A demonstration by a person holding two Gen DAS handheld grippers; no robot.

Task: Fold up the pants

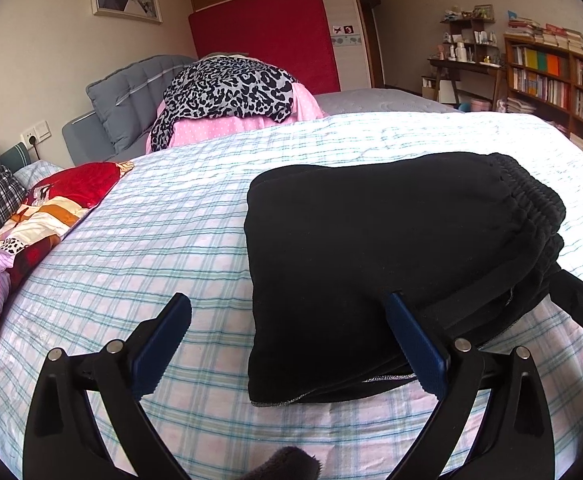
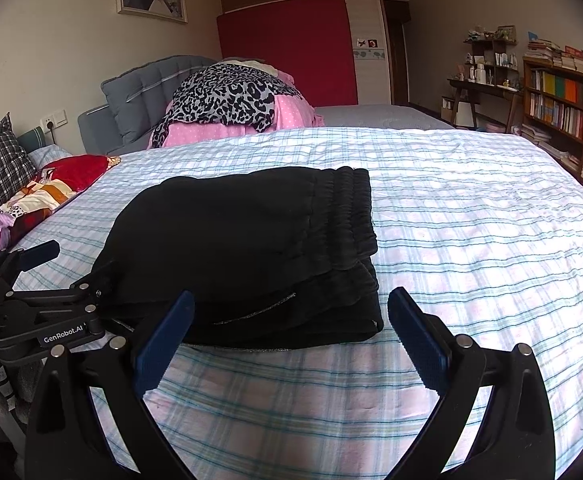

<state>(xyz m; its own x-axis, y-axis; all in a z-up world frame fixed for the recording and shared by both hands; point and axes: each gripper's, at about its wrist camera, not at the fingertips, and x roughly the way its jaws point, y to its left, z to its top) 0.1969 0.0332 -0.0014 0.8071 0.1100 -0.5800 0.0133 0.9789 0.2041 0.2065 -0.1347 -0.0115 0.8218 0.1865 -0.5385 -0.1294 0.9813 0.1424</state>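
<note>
One soft black pants (image 2: 251, 248) bundle, elastic waistband ribbed, folded rectangular.

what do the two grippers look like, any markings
Both the left gripper and the right gripper are alike: black curved plastic arms, silver round pins at the joints, and flat blue ribbed pads. The left gripper's side, seen from the right wrist view, carries white "GenRobot.AI" lettering.

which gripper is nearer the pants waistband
Right. The right gripper sits at the pants' near edge below the waistband; the left gripper is at the opposite, folded side.
</note>
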